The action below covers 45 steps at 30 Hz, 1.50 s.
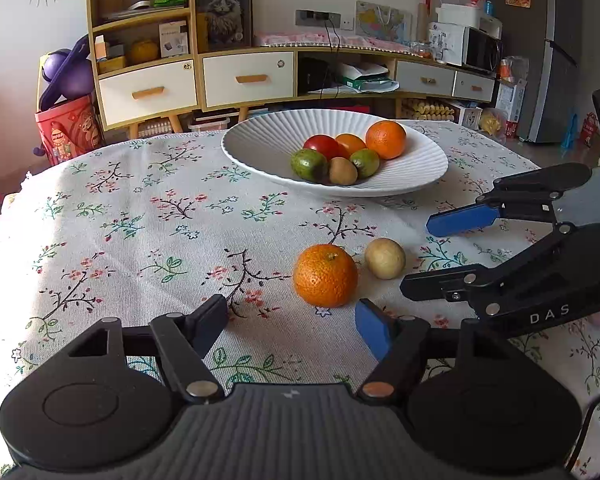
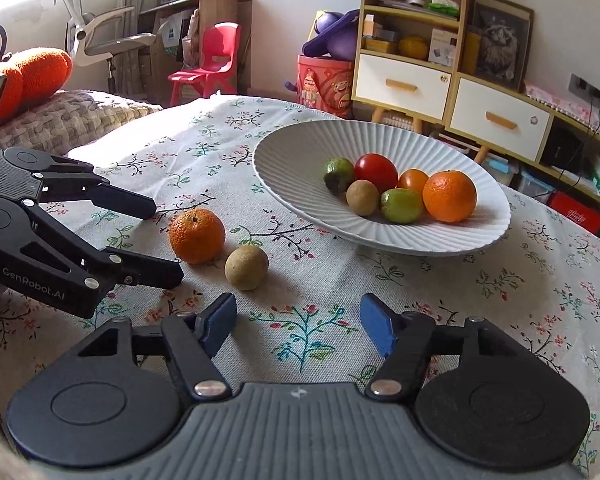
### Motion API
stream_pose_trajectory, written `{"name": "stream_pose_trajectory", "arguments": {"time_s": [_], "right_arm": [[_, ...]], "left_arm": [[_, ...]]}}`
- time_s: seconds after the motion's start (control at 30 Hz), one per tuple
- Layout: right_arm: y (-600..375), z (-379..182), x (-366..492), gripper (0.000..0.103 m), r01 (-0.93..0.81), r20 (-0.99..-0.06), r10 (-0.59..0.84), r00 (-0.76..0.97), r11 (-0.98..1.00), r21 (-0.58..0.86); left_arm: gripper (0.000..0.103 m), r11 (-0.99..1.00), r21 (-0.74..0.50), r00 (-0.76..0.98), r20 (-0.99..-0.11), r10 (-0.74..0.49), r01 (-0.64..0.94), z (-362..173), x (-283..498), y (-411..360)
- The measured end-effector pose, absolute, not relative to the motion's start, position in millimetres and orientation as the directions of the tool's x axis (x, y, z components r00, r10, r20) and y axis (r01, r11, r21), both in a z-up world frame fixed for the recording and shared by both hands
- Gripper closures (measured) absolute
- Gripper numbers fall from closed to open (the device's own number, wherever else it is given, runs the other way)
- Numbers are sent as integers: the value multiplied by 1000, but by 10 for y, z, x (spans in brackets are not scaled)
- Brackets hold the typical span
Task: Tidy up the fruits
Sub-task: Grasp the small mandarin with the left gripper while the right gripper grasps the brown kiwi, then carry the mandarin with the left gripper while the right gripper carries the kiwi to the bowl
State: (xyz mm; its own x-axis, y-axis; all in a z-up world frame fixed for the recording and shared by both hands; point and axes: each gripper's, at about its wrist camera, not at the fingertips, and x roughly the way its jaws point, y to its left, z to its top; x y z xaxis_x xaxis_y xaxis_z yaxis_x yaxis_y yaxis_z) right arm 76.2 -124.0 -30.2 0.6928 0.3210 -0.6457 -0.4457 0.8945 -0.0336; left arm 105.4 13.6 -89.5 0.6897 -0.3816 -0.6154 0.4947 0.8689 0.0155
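Observation:
An orange (image 1: 325, 275) and a small tan round fruit (image 1: 385, 258) lie loose on the floral tablecloth; both also show in the right wrist view, the orange (image 2: 197, 235) and the tan fruit (image 2: 246, 267). A white ribbed bowl (image 1: 260, 144) (image 2: 300, 148) behind them holds an orange (image 1: 385, 139), a red tomato (image 1: 321, 147), green fruits and a kiwi. My left gripper (image 1: 292, 326) is open and empty, just short of the loose orange. My right gripper (image 2: 298, 326) is open and empty, near the tan fruit; it enters the left wrist view from the right (image 1: 420, 256).
The round table's far edge curves behind the bowl. Beyond it stand a yellow-and-white sideboard (image 1: 244, 80), a red drum (image 1: 68, 128) and a fridge (image 1: 548, 48). A red child's chair (image 2: 208, 64) and a cushioned seat (image 2: 72, 112) are at the left.

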Motion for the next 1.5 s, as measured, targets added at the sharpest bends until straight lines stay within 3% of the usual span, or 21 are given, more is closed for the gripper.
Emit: {"name": "stream_pose_trajectory", "arguments": {"time_s": [0.27, 0.57, 1.0, 1.5], "right_arm": [[-1125, -282, 800, 56, -482, -649, 339, 681, 875, -49], [-1080, -271, 824, 65, -492, -649, 341, 680, 869, -60], [-1029, -265, 826, 79, -514, -655, 354, 667, 856, -61], [-1049, -245, 814, 79, -508, -658, 348, 668, 859, -61]], "left_arm": [[66, 862, 10, 684, -613, -396, 507, -873, 1089, 61], [83, 859, -2, 675, -618, -403, 512, -862, 1109, 15], [84, 867, 4, 678, -625, -387, 499, -849, 1109, -10], [86, 877, 18, 684, -634, -361, 480, -822, 1090, -13]]}}
